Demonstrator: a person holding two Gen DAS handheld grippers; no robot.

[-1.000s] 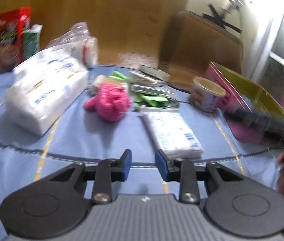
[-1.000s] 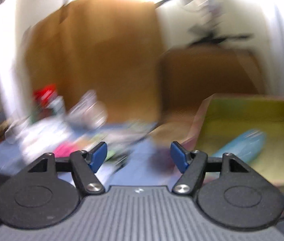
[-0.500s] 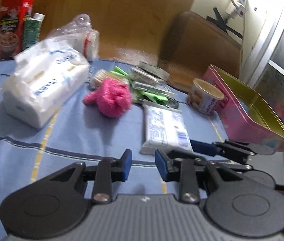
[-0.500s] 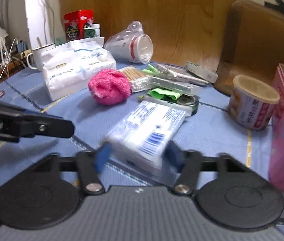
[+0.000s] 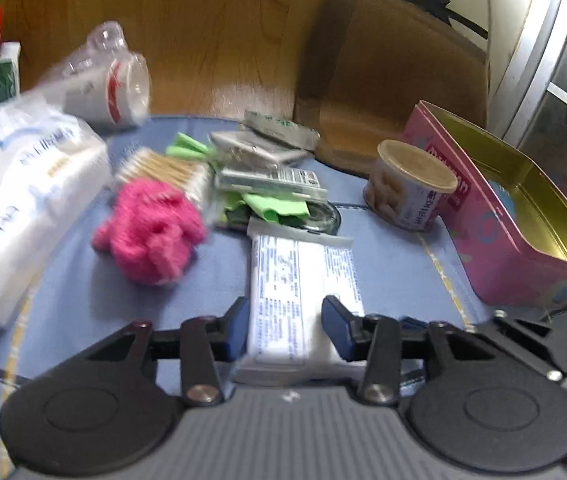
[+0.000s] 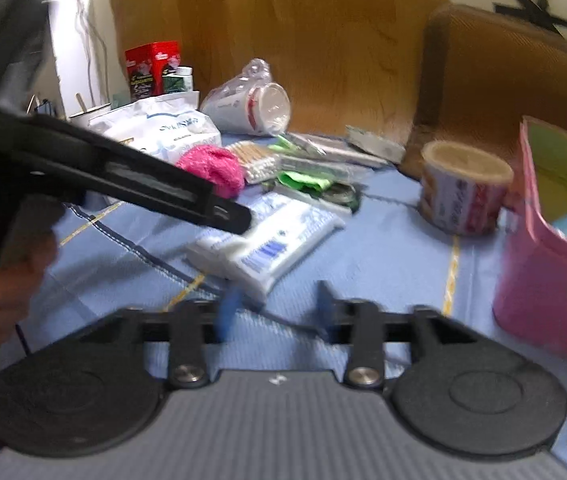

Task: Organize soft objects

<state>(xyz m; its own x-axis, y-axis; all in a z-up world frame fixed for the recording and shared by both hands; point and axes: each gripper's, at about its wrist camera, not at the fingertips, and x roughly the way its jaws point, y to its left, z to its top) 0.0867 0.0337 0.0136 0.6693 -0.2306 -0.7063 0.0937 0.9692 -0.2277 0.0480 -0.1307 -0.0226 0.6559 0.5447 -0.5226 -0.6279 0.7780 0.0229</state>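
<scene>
Both grippers, left and right, are opening; blur hides whether either touches the tissue pack.

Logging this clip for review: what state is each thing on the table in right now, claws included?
Left claw: opening, tissue pack between its fingers.
Right claw: opening, nothing between its fingers.
Tissue pack: flat on the cloth, sealed.
Pink tin: open, no lid, something blue inside.
Snack cup: upright, lid on.
Pink scrunchie: loose on the cloth.
Paper cups: bagged, on their side.
Big tissue bag: lying flat.
</scene>
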